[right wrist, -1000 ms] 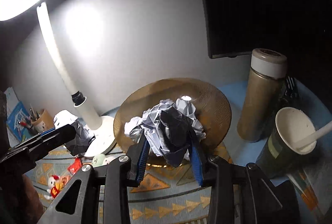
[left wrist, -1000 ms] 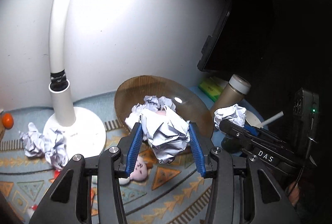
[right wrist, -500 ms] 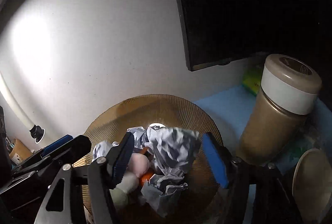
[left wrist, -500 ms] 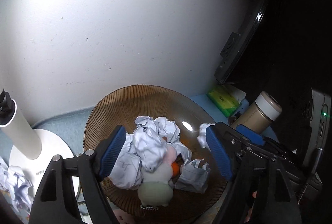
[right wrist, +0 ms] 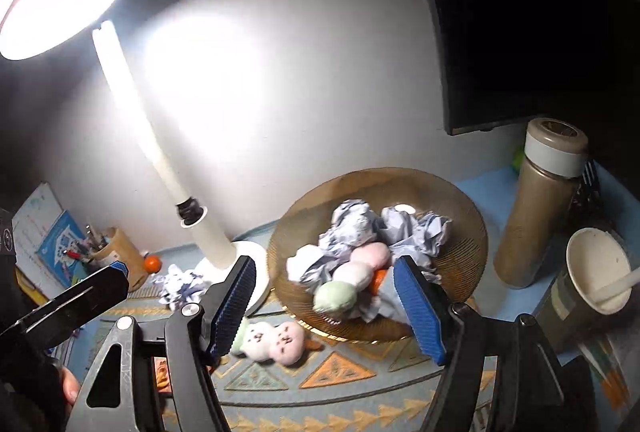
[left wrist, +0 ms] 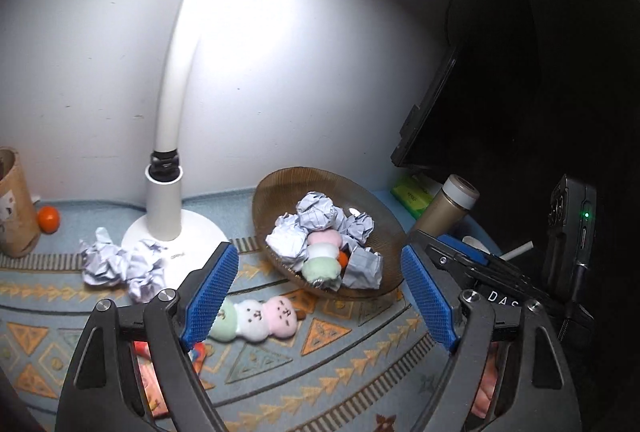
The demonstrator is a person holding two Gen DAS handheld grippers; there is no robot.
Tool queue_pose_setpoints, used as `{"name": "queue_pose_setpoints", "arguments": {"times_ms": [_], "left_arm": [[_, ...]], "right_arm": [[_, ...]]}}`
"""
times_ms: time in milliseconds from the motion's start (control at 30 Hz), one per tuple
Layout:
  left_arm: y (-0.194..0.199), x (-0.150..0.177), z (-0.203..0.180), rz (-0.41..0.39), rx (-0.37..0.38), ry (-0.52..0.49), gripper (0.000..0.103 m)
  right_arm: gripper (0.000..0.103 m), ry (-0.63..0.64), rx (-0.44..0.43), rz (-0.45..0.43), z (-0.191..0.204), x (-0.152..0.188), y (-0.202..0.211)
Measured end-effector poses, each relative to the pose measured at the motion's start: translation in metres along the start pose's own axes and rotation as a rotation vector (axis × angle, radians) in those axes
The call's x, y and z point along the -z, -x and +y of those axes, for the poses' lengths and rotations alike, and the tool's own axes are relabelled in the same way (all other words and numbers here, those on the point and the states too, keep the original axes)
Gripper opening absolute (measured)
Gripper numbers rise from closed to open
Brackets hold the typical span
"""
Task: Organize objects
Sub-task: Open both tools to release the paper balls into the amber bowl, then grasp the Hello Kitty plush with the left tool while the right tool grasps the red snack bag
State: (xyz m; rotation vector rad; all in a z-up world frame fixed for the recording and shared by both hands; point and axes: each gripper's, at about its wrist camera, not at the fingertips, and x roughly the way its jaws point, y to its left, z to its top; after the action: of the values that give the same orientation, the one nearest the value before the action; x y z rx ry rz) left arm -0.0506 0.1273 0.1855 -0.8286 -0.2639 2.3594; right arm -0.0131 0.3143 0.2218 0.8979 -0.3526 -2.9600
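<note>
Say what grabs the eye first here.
The glowing desk lamp at upper left, washing out the wall. Below it, the amber dish piled with crumpled paper balls and a plush dango. Both grippers hover open in front, blue fingers spread.

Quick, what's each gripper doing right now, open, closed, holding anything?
Left gripper: open, holding nothing.
Right gripper: open, holding nothing; crumpled white paper balls lie in the ribbed amber glass bowl.
</note>
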Motion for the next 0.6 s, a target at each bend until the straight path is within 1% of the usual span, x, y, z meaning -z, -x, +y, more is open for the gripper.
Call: {"name": "queue_pose_setpoints", "arguments": {"times_ms": [33, 100, 133, 200, 233, 267, 333, 367, 400, 467, 533, 600], "left_arm": [[0.018, 0.006, 0.006, -0.004, -0.008, 0.008, 0.084], [0.052, 0.018, 0.023, -0.017, -0.023, 0.035, 0.084], [0.068, 0.024, 0.032, -0.029, -0.053, 0.048, 0.085], [0.092, 0.04, 0.051, -0.061, -0.152, 0.058, 0.09], [0.101, 0.052, 0.062, -0.079, -0.214, 0.061, 0.097], [0.107, 0.065, 0.074, -0.093, -0.279, 0.068, 0.099], [0.111, 0.094, 0.101, -0.09, -0.406, 0.079, 0.099], [0.107, 0.108, 0.114, -0.073, -0.444, 0.088, 0.099], [0.104, 0.123, 0.129, -0.051, -0.462, 0.103, 0.099], [0.092, 0.146, 0.15, -0.013, -0.454, 0.148, 0.099], [0.085, 0.161, 0.162, 0.004, -0.428, 0.18, 0.099], [0.077, 0.169, 0.168, 0.01, -0.423, 0.194, 0.099]], "right_arm": [[0.07, 0.028, -0.037, -0.002, 0.015, 0.005, 0.007], [0.07, 0.077, -0.081, 0.0, 0.042, 0.015, 0.013], [0.07, 0.1, -0.094, -0.003, 0.053, 0.022, 0.015], [0.07, 0.129, -0.106, 0.001, 0.07, 0.041, 0.016], [0.07, 0.135, -0.114, 0.018, 0.074, 0.054, 0.008], [0.07, 0.139, -0.123, 0.039, 0.08, 0.067, -0.003], [0.07, 0.14, -0.116, 0.083, 0.081, 0.097, -0.024], [0.07, 0.146, -0.103, 0.108, 0.081, 0.111, -0.039], [0.07, 0.149, -0.093, 0.136, 0.081, 0.125, -0.051], [0.07, 0.144, -0.083, 0.182, 0.075, 0.145, -0.075], [0.07, 0.14, -0.073, 0.191, 0.068, 0.157, -0.085], [0.07, 0.16, -0.027, 0.191, 0.069, 0.163, -0.088]]}}
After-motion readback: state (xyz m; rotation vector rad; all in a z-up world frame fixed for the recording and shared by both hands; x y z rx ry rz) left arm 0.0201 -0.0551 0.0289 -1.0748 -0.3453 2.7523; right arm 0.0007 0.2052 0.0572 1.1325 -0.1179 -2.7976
